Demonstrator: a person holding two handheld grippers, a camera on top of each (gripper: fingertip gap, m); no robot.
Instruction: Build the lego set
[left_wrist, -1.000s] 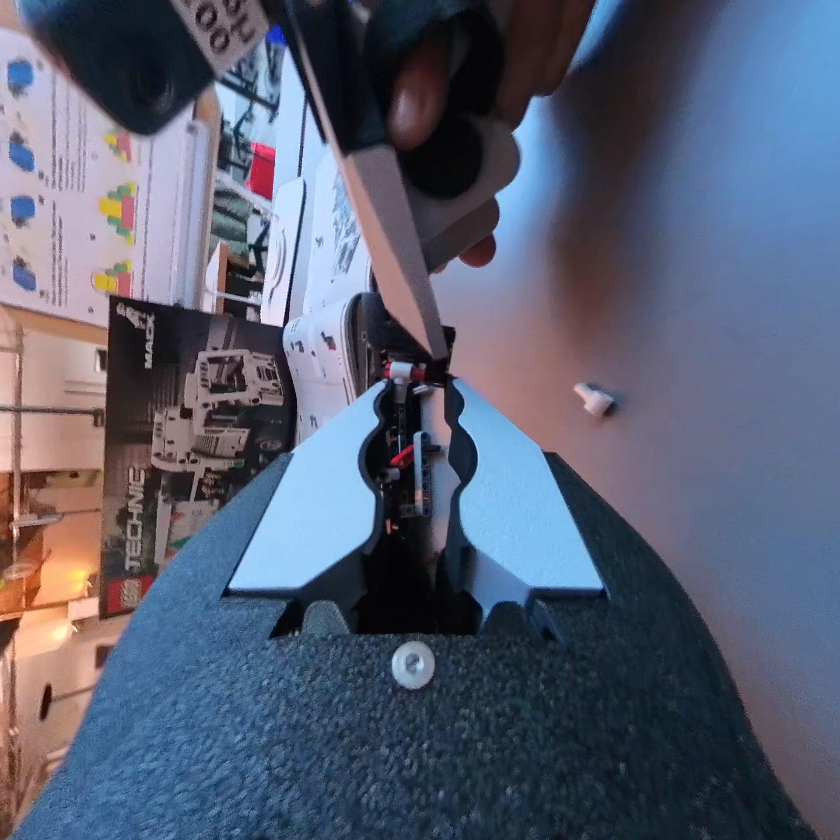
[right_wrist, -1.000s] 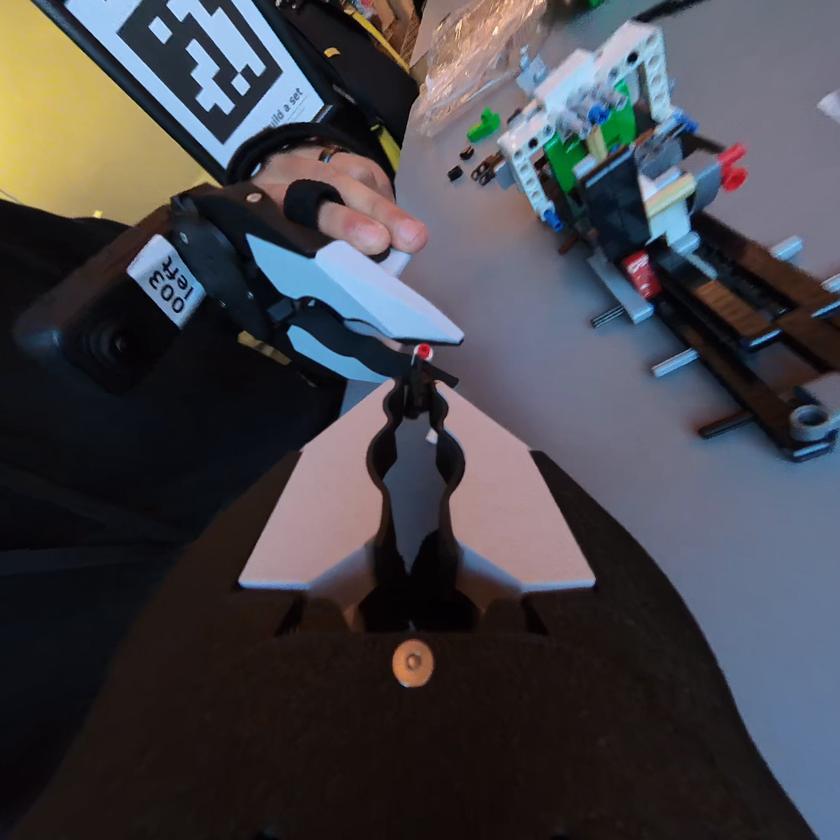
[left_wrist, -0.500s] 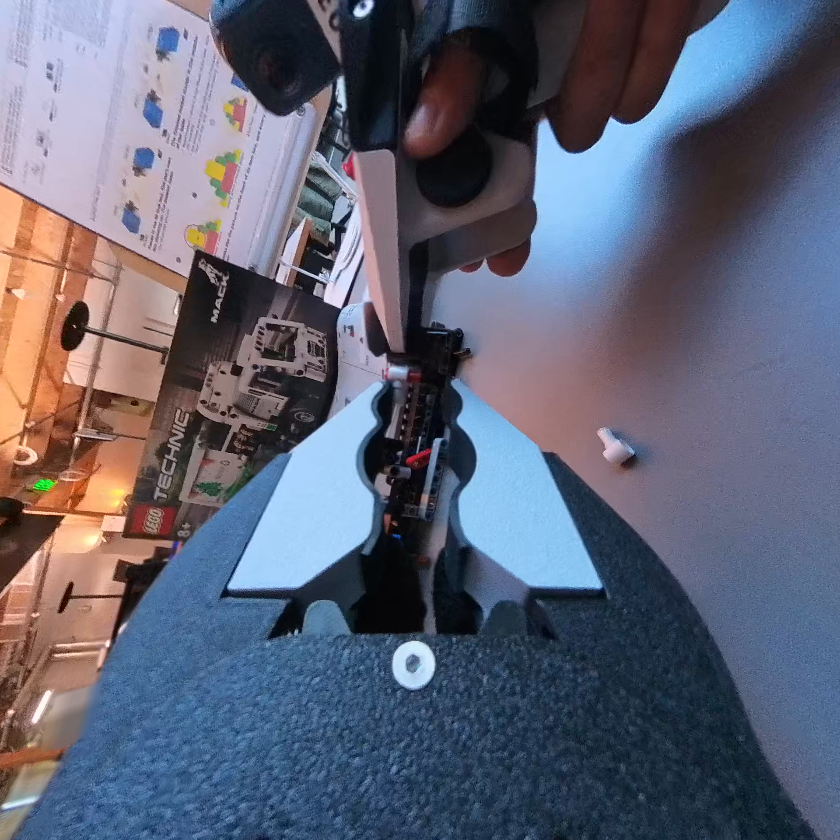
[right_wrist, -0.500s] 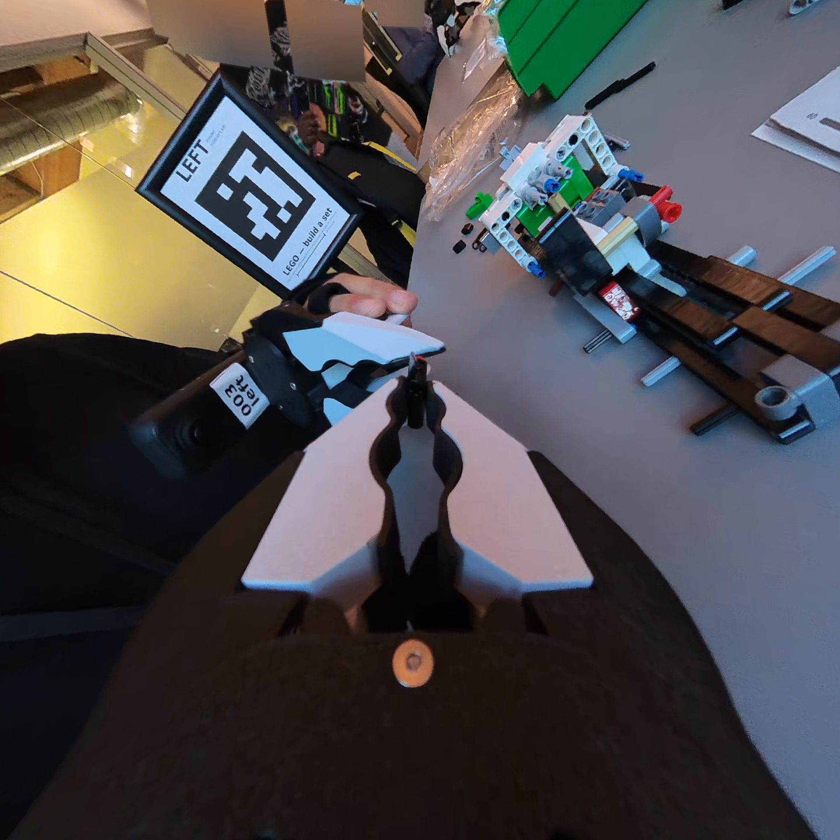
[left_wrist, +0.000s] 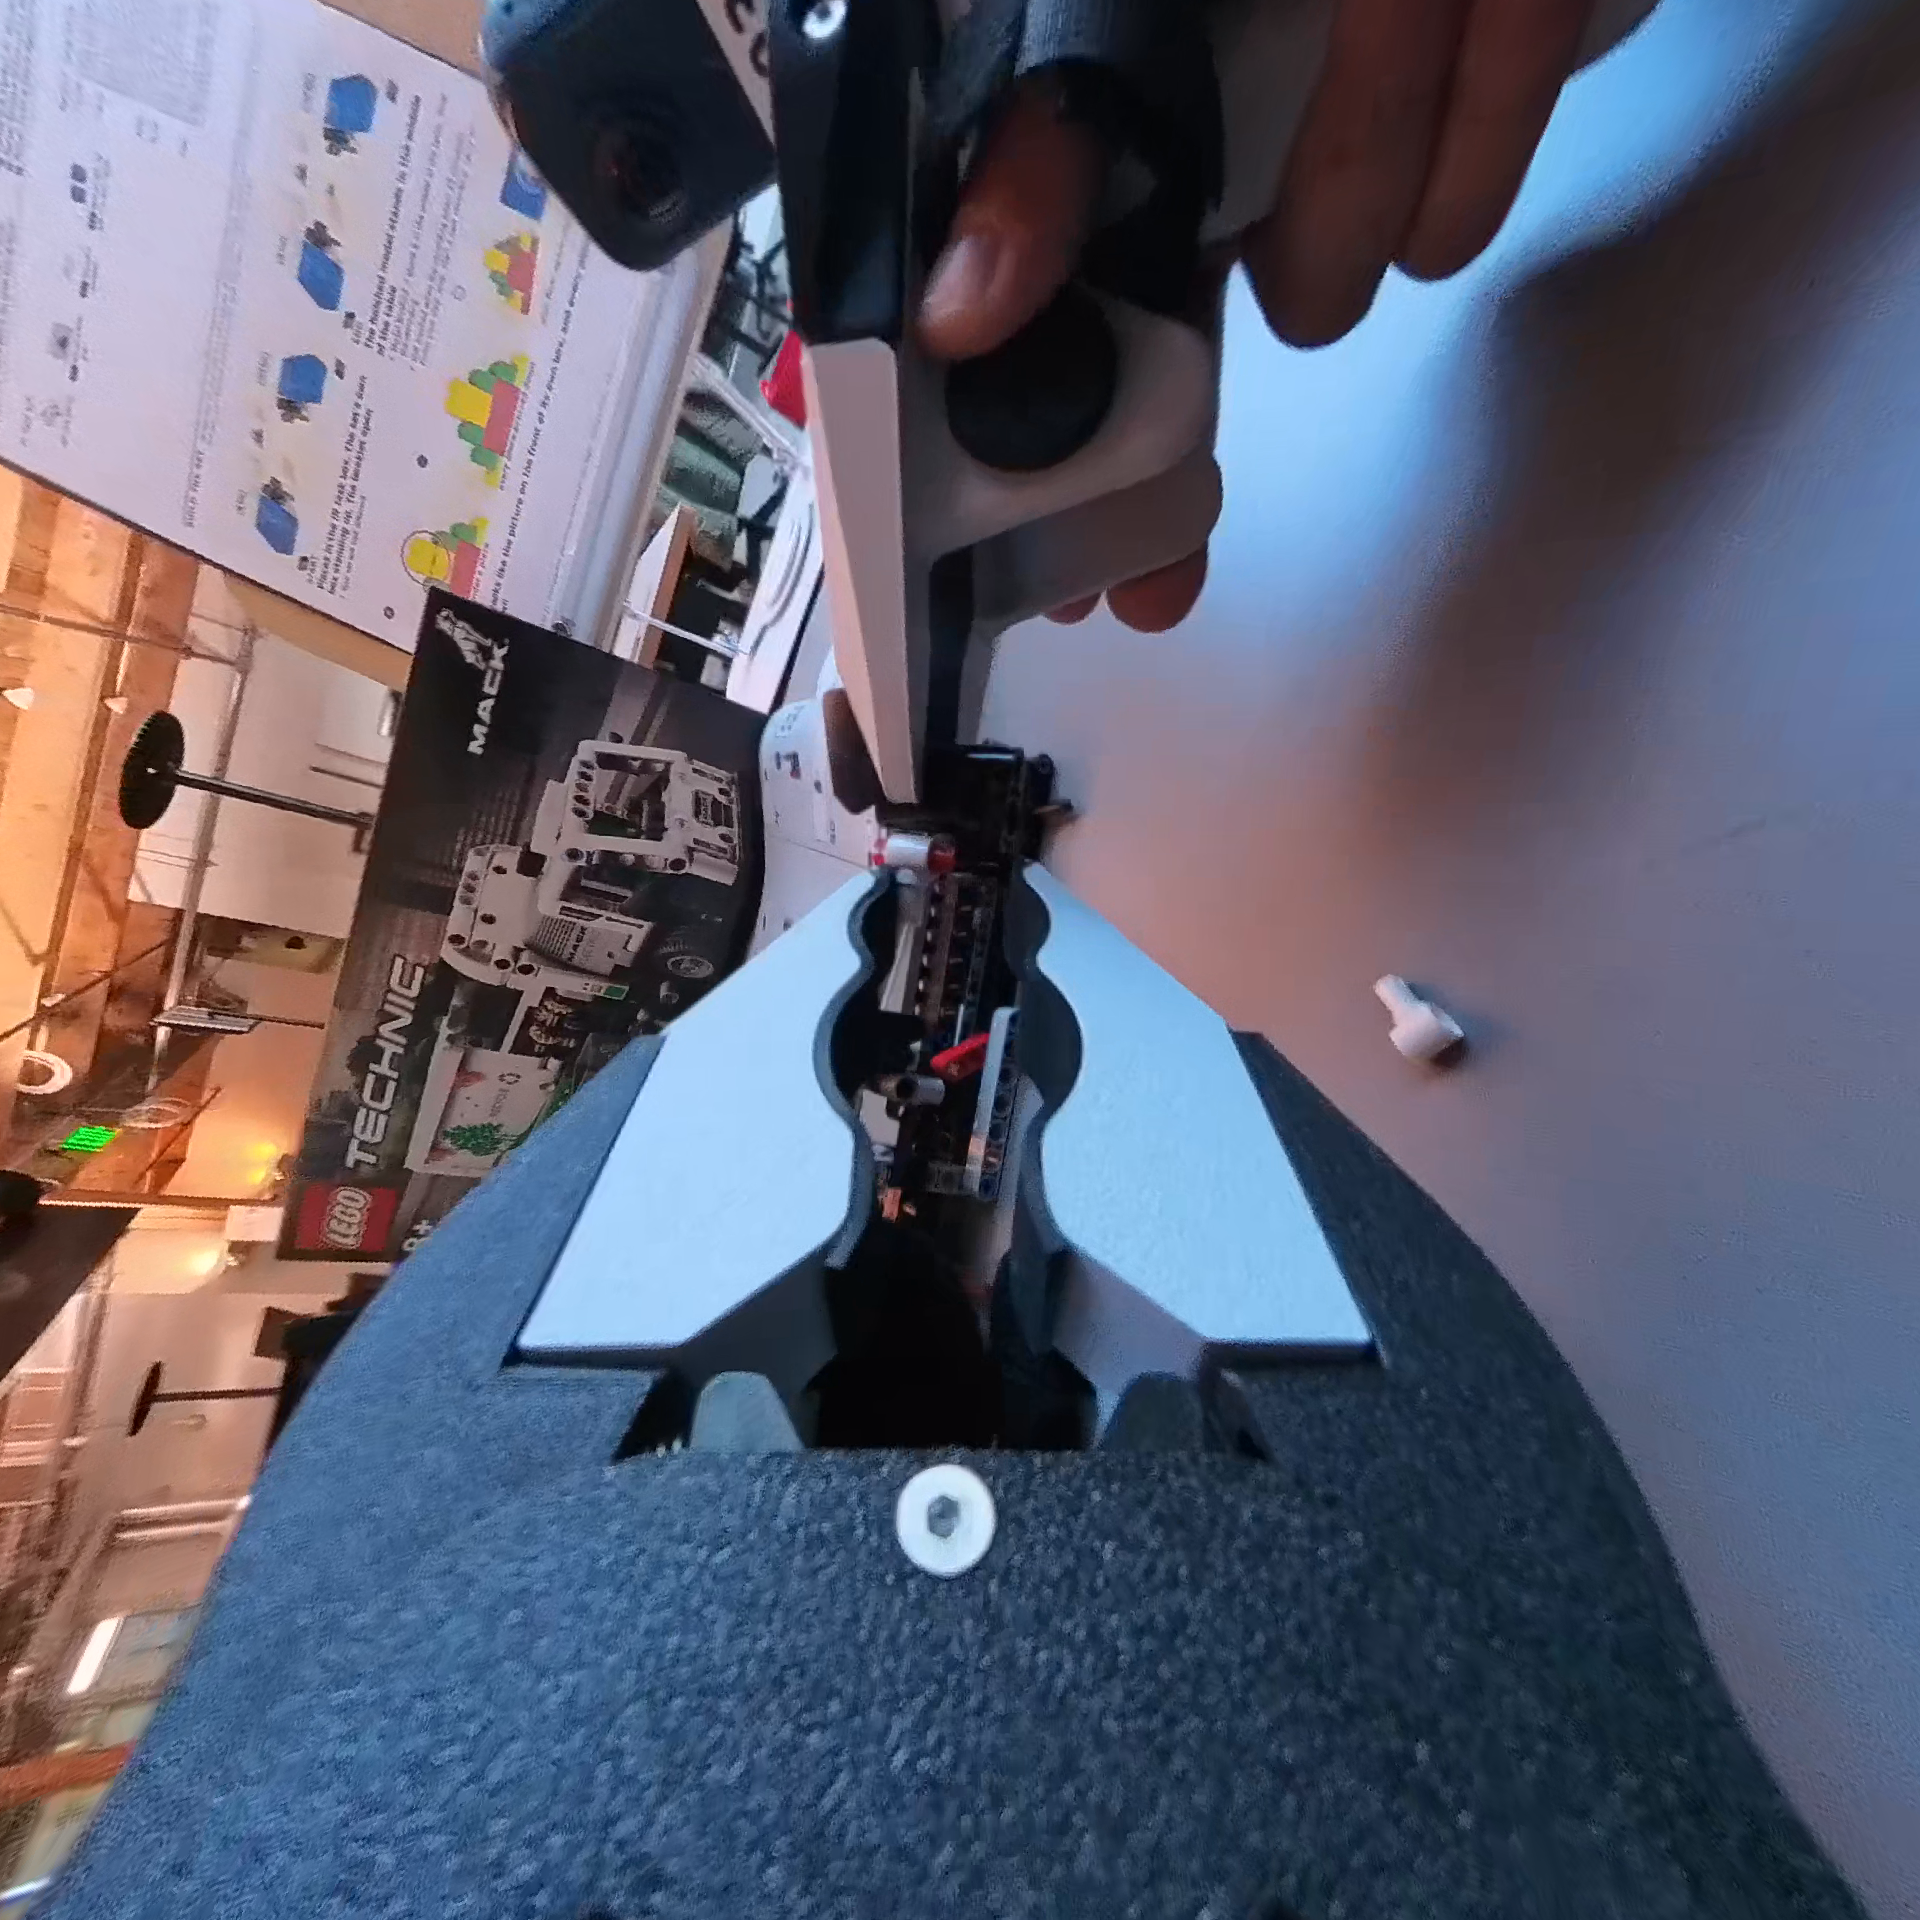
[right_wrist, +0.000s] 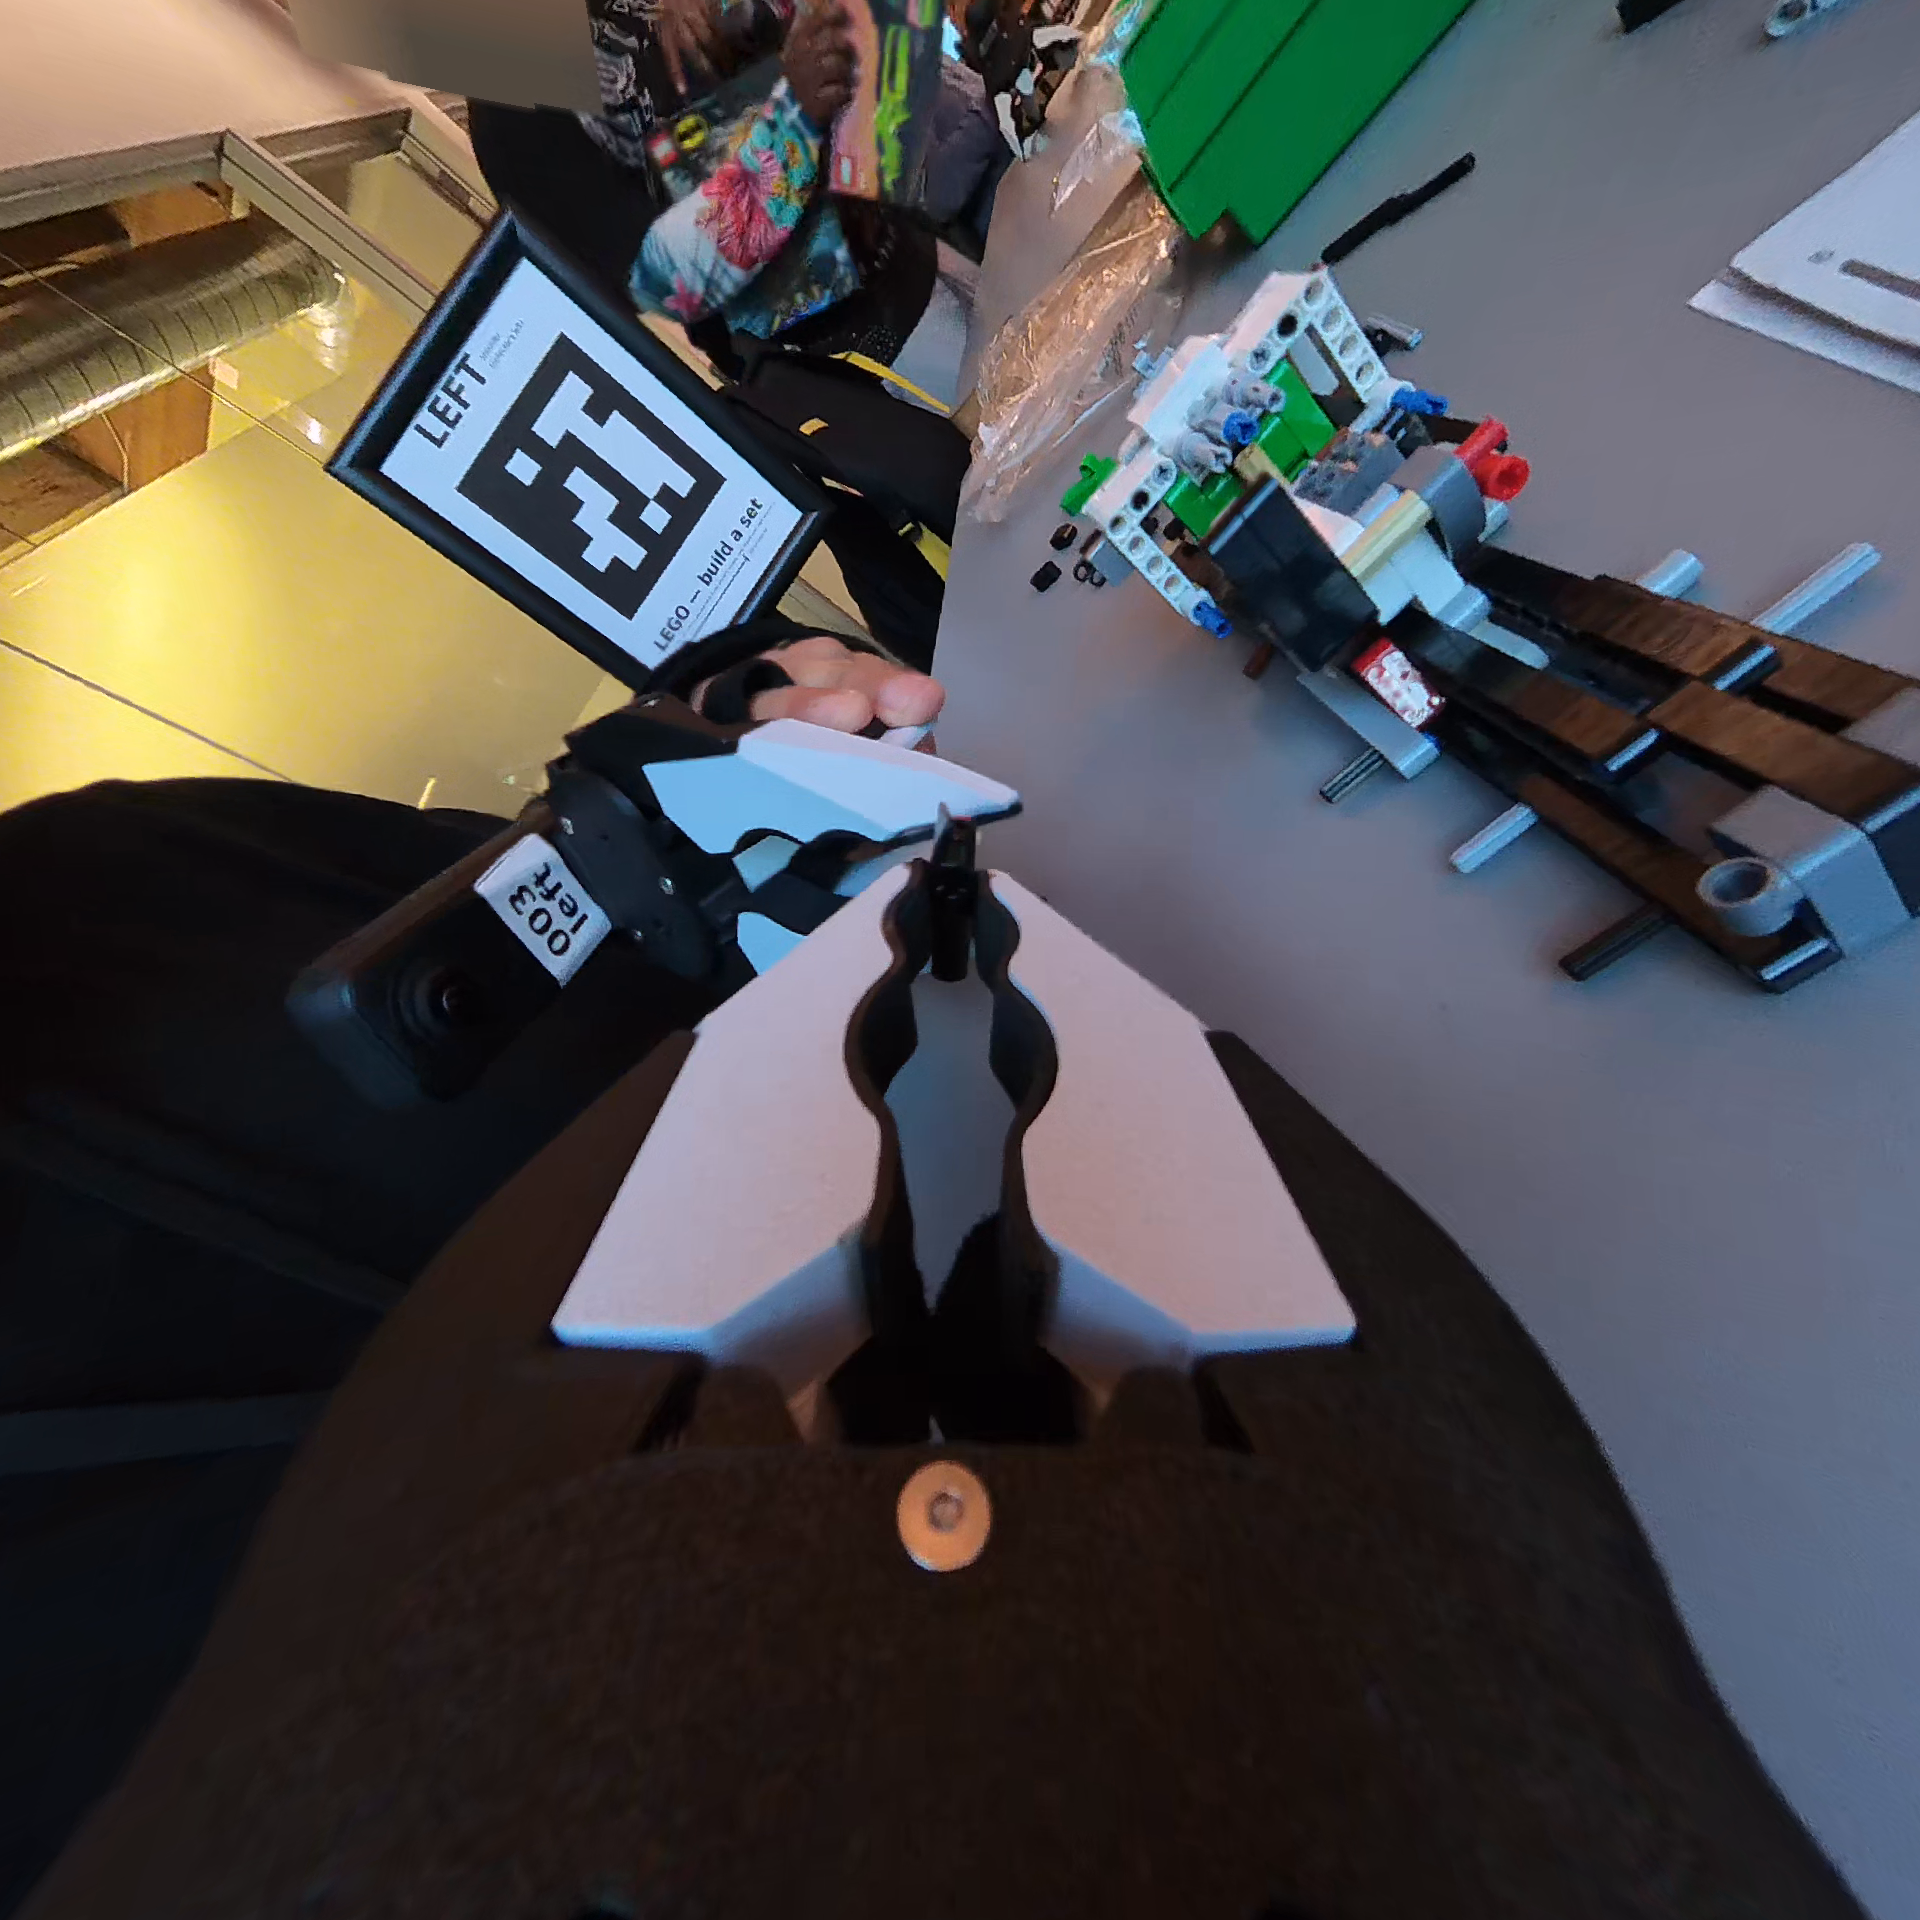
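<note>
Right gripper (right_wrist: 948, 883) has swung square to the left gripper (left_wrist: 951, 883); both pinch the black Technic assembly (left_wrist: 961, 935), its long axis running along the left fingers.

Dim, bluish light; warm orange glow at left; fisheye-bent edges; slight blur.

Black lego sub-assembly (left_wrist: 951, 997) mostly hidden between left tongs (left_wrist: 951, 883), lower end lost in shadow at the base. In right wrist view only a black sliver of small part (right_wrist: 948, 914) visible at right tongs (right_wrist: 948, 883); shape unreadable, contact with the other tongs' white finger (right_wrist: 873, 779) unclear. Truck chassis (right_wrist: 1558, 665) cut off at right edge. Green box (right_wrist: 1247, 114) and white booklet (right_wrist: 1829, 270) cropped by frame edges. Tiny black bits (right_wrist: 1060, 561) too small to identify. Mosaic patch top left.
</note>
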